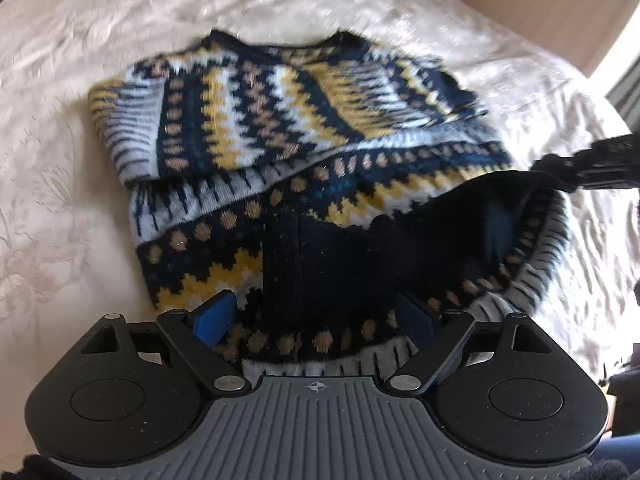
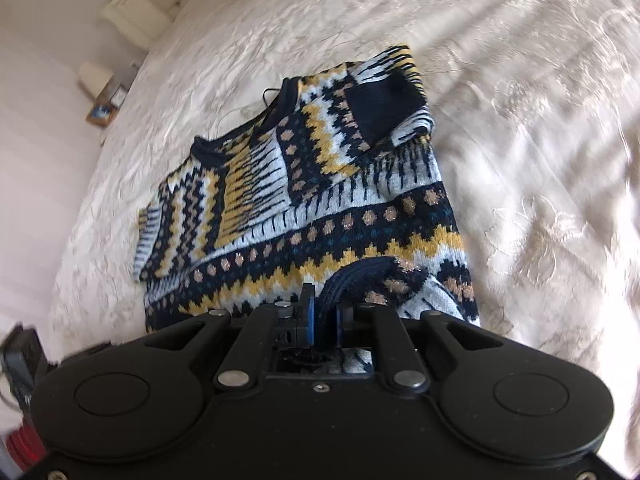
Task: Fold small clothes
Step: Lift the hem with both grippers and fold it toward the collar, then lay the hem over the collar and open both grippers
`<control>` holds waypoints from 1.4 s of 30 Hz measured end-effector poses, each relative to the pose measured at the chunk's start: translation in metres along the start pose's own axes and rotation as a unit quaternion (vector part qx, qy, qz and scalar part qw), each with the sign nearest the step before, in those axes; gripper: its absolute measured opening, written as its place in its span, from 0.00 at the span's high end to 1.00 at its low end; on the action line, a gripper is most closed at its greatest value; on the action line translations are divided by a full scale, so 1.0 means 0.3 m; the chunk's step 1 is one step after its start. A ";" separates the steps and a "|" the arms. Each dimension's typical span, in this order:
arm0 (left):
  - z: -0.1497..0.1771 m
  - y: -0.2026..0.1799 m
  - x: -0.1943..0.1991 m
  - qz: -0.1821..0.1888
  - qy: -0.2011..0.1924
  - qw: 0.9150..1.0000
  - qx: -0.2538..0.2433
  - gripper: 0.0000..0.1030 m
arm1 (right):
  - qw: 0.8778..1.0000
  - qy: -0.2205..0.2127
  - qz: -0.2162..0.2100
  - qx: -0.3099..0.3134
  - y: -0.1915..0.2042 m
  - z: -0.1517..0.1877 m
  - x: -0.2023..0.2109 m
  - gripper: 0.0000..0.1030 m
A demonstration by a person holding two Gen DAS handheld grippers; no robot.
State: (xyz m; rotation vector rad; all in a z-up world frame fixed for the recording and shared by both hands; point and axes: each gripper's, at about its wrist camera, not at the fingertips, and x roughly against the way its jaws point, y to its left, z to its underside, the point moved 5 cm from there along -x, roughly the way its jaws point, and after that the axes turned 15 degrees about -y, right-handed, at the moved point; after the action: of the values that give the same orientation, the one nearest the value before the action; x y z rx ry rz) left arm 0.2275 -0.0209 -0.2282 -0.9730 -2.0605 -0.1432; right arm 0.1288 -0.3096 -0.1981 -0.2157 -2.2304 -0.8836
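The patterned sweater [image 1: 280, 136] lay on the cream bedspread [image 1: 60, 200], well in from its edges, sleeves already folded inward; the right gripper [image 2: 324, 316] was clenched on the dark hem band [image 2: 352, 280]; the left gripper [image 1: 316, 316] stood wide, straddling the hem without pinching; the hem-to-collar fold seemed under way; next, probably, the left would need to close.

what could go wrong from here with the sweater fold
1. The right gripper pinches only a thin navy hem edge of the sweater; it might slip out when lifted.
2. The left gripper is wide open over the hem, so one-sided lifting could skew the fold.
3. The folded-in sleeve may flop open.
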 end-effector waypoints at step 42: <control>-0.525 0.162 -0.037 -0.130 -0.194 0.972 0.040 0.91 | 0.997 -0.057 -0.058 -0.008 0.091 -0.477 -0.293 0.80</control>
State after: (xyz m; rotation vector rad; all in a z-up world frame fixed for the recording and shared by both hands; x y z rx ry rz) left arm 0.3653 -0.0595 -0.1455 -0.7174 -2.5289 -0.0040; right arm 0.2839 -0.3736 -0.1702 -0.1496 -2.3615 -0.9737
